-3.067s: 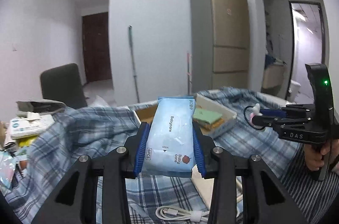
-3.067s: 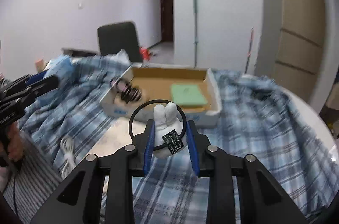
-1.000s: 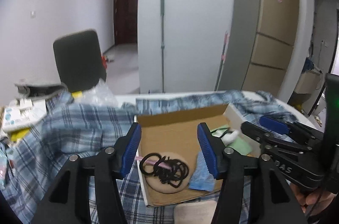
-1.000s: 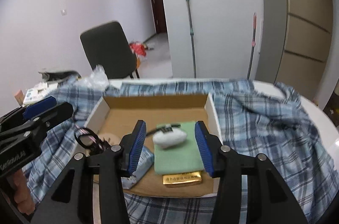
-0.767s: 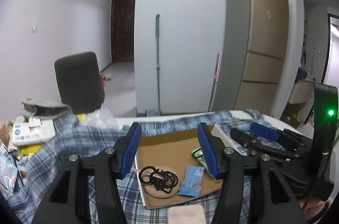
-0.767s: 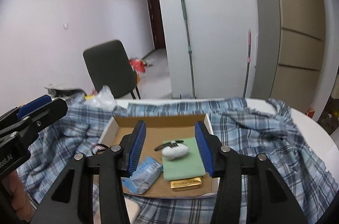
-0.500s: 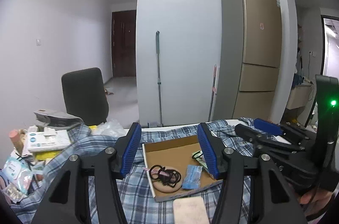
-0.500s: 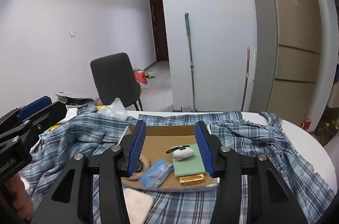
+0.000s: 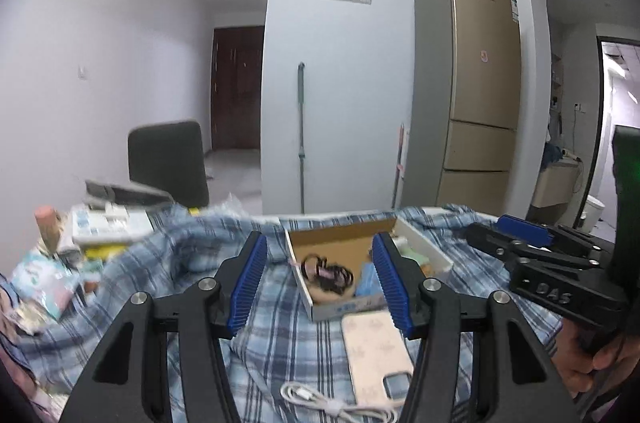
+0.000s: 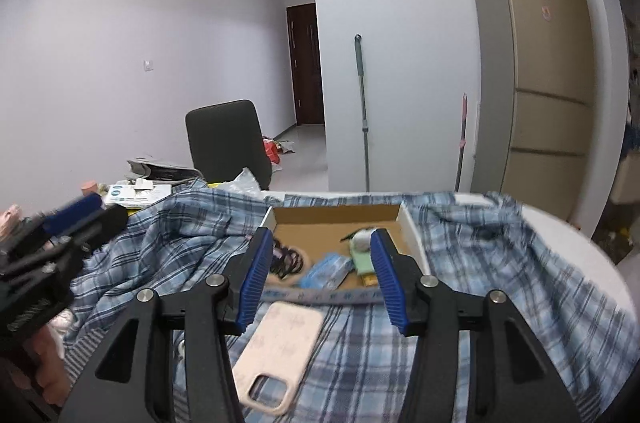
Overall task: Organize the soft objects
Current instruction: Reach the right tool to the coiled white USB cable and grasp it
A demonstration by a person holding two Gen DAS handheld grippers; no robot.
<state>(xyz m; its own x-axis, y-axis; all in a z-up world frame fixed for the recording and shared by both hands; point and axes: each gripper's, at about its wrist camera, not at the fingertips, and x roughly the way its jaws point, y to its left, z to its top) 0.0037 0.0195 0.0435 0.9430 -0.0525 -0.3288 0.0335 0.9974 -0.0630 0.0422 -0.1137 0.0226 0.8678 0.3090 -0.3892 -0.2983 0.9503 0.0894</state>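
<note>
A shallow cardboard box (image 10: 412, 235) sits on the counter (image 10: 580, 243), which is draped with a blue plaid cloth (image 10: 500, 263). Inside the box lie the soft things: a tangle of black hair ties (image 9: 326, 269) on a round beige pad at the left, a blue wipes pack (image 10: 326, 273) in the middle, a green cloth (image 10: 362, 263) toward the right, and a small white plush (image 10: 362, 238) resting on the cloth's far end. Just in front of the box a pale phone case (image 10: 280, 351) lies flat on the cloth, with a white cable (image 9: 340, 403) coiled nearer the camera. The left gripper (image 9: 318, 283) hangs above the cloth, jaws moderately wide with nothing between them. The right gripper (image 10: 318, 275), held in a hand (image 9: 584, 363), is likewise empty, its jaws opening. A black chair (image 10: 228, 143), a mop (image 10: 362, 111) and a gold fridge (image 10: 536, 63) stand behind.
</note>
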